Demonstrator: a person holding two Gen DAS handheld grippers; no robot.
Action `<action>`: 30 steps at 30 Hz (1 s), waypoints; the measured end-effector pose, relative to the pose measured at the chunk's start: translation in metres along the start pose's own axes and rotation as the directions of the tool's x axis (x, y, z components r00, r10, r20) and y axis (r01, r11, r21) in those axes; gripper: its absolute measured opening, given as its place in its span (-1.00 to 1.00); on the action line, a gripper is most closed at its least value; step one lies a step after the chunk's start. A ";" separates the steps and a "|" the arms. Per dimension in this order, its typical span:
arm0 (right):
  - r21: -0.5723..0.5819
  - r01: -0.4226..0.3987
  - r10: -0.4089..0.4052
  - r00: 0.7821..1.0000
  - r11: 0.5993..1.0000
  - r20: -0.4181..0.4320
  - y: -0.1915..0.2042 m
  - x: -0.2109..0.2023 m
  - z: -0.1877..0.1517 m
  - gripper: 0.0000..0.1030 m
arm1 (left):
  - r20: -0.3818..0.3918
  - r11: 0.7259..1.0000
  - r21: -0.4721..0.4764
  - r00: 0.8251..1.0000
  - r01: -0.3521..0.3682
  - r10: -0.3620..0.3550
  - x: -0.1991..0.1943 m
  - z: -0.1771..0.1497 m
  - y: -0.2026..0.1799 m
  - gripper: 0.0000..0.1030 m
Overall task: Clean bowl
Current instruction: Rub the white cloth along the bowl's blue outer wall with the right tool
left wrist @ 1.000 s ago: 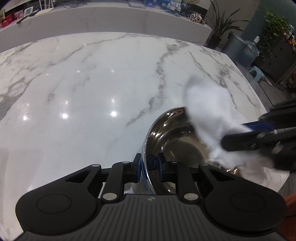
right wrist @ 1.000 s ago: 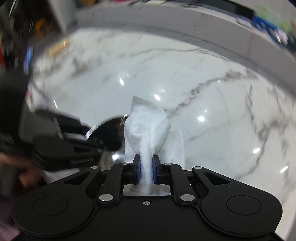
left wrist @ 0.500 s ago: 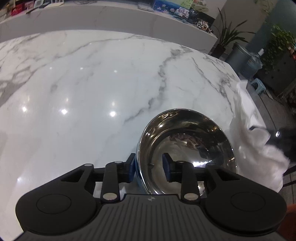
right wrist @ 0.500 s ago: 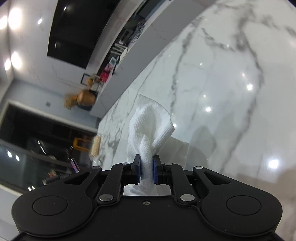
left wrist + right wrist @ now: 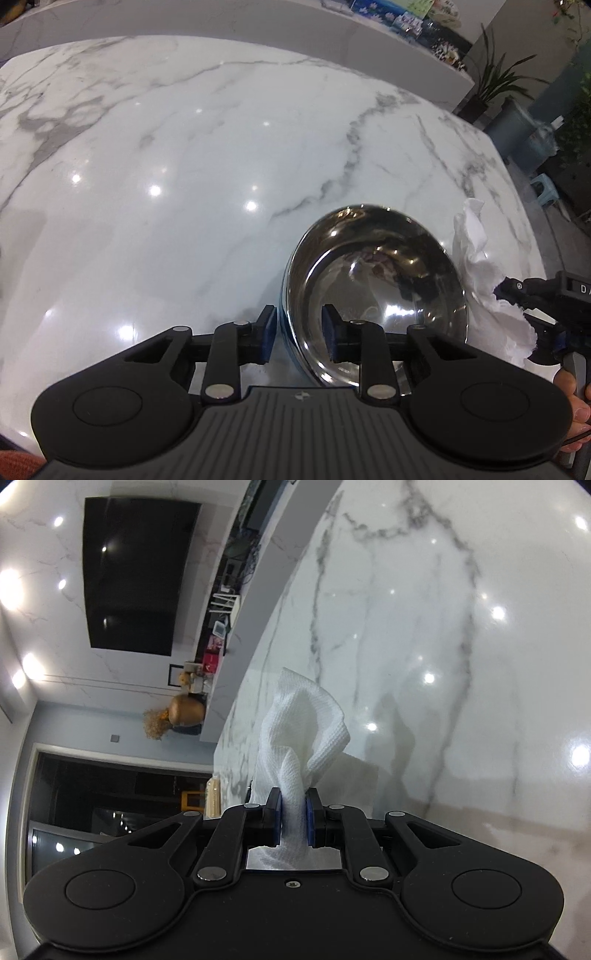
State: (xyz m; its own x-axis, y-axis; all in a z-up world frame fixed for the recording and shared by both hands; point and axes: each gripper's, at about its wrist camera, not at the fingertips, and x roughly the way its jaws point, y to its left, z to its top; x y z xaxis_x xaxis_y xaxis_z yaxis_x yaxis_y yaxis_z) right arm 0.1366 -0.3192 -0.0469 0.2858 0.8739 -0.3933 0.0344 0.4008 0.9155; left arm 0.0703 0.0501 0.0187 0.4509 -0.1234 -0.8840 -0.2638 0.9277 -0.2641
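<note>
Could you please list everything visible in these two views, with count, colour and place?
bowl: one, shiny steel, on the table near its right edge, rim between the left tool's open fingers
paper towel: one, white, crumpled, pinched in the right tool, beside the bowl
table: one, white marble with grey veins
vase: one, gold, on a background counter
stool: one, light blue, on the floor beyond the table
left tool: black, blue pads, open
right tool: black, blue pads, shut on the towel

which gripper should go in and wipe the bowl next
Right. The right gripper is shut on the paper towel, beside the steel bowl. The left gripper is open, straddling its near rim, better placed for steadying it.
</note>
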 end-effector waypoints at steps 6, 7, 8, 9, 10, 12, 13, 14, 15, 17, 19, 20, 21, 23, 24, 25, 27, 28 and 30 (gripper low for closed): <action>0.030 0.055 -0.055 0.998 0.998 0.005 -0.009 0.001 -0.003 -0.77 | -0.009 0.999 0.012 0.999 -0.047 0.047 0.002 -0.002 -0.008 -0.60; 0.027 0.068 -0.068 0.998 0.997 0.002 -0.011 0.000 -0.004 -0.77 | -0.010 0.998 0.014 0.999 -0.053 0.053 0.002 -0.002 -0.009 -0.61; 0.024 0.080 -0.080 0.997 0.997 -0.003 -0.012 0.001 -0.006 -0.77 | -0.011 0.998 0.016 0.998 -0.060 0.060 0.002 -0.002 -0.010 -0.61; 0.020 0.095 -0.095 0.995 0.995 -0.010 -0.012 0.002 -0.007 -0.77 | -0.013 0.998 0.018 0.998 -0.064 0.065 0.002 -0.002 -0.011 -0.60; 0.011 0.113 -0.113 0.993 0.994 -0.018 -0.013 0.003 -0.007 -0.77 | -0.015 0.997 0.019 0.998 -0.068 0.069 0.002 -0.002 -0.011 -0.60; -0.001 0.133 -0.133 0.991 0.991 -0.027 -0.012 0.007 -0.009 -0.77 | -0.016 0.996 0.022 0.997 -0.081 0.082 0.002 -0.002 -0.012 -0.60; -0.007 0.141 -0.141 0.989 0.990 -0.033 -0.012 0.008 -0.009 -0.77 | -0.016 0.996 0.023 0.996 -0.088 0.089 0.002 -0.002 -0.013 -0.60; -0.012 0.149 -0.150 0.988 0.989 -0.037 -0.013 0.009 -0.010 -0.77 | -0.017 0.995 0.024 0.996 -0.092 0.093 0.002 -0.002 -0.013 -0.60; -0.016 0.160 -0.160 0.986 0.987 -0.044 -0.013 0.010 -0.011 -0.77 | -0.018 0.995 0.024 0.995 -0.095 0.096 0.002 -0.002 -0.013 -0.60; -0.025 0.182 -0.183 0.981 0.983 -0.059 -0.015 0.014 -0.013 -0.77 | -0.019 0.994 0.026 0.995 -0.102 0.102 0.002 -0.002 -0.014 -0.60; -0.032 0.192 -0.194 0.979 0.981 -0.065 -0.016 0.016 -0.015 -0.77 | -0.020 0.994 0.028 0.994 -0.108 0.109 0.002 -0.002 -0.015 -0.60; -0.032 0.193 -0.195 0.979 0.981 -0.066 -0.016 0.016 -0.015 -0.77 | -0.021 0.994 0.026 0.994 -0.110 0.111 0.002 -0.002 -0.015 -0.60; -0.031 0.192 -0.194 0.979 0.981 -0.066 -0.016 0.016 -0.015 -0.77 | -0.023 0.994 0.021 0.994 -0.109 0.110 0.002 -0.003 -0.015 -0.60; -0.026 0.194 -0.195 0.979 0.981 -0.066 -0.005 0.028 -0.010 -0.77 | -0.031 0.994 0.000 0.993 -0.110 0.110 0.001 -0.004 -0.013 -0.60; -0.022 0.197 -0.198 0.978 0.980 -0.066 0.010 0.044 -0.002 -0.77 | -0.034 0.993 -0.011 0.993 -0.114 0.114 0.001 -0.005 -0.012 -0.60; -0.021 0.197 -0.198 0.978 0.980 -0.065 0.015 0.049 0.000 -0.77 | -0.042 0.992 -0.031 0.992 -0.124 0.123 0.000 -0.006 -0.011 -0.57; -0.017 0.195 -0.196 0.978 0.981 -0.065 0.017 0.055 -0.002 -0.77 | -0.058 0.991 -0.068 0.992 -0.119 0.115 -0.003 -0.009 -0.008 -0.49; -0.017 0.195 -0.196 0.978 0.981 -0.065 0.019 0.058 -0.003 -0.77 | -0.066 0.990 -0.084 0.992 -0.112 0.106 -0.004 -0.009 -0.007 -0.43; -0.019 0.196 -0.197 0.978 0.980 -0.067 0.023 0.063 -0.004 -0.77 | -0.078 0.990 -0.097 0.992 -0.104 0.096 -0.006 -0.011 -0.007 -0.42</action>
State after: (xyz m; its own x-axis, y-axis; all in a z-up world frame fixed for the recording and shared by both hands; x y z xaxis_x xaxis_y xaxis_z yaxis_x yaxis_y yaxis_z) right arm 0.1516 -0.2538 -0.0513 0.2089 0.7944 -0.5704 0.0716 0.5693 0.8190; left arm 0.0604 0.0407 0.0212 0.3551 -0.0608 -0.9328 -0.3905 0.8970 -0.2071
